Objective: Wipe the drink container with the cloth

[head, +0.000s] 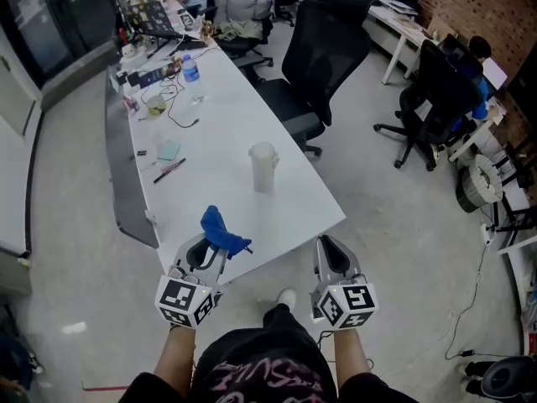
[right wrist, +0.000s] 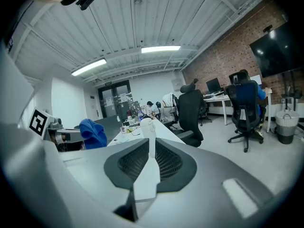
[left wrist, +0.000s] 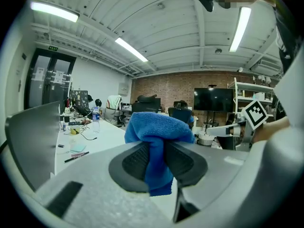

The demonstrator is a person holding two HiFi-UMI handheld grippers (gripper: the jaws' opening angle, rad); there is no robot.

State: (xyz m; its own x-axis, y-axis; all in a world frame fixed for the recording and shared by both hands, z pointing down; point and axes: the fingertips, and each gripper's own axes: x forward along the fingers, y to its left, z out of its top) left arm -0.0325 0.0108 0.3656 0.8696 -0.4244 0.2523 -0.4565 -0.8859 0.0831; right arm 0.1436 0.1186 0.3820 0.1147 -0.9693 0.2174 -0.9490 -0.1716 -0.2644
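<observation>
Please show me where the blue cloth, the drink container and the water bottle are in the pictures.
blue cloth (head: pixel 220 229), head view, on its bunched middle.
drink container (head: pixel 263 170), head view, on its side wall.
water bottle (head: pixel 193 75), head view, on its body.

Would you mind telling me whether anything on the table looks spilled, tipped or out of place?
Nothing stands out. The drink container stands upright on the white table with no spill around it, and the blue cloth is pinched in the left gripper.
</observation>
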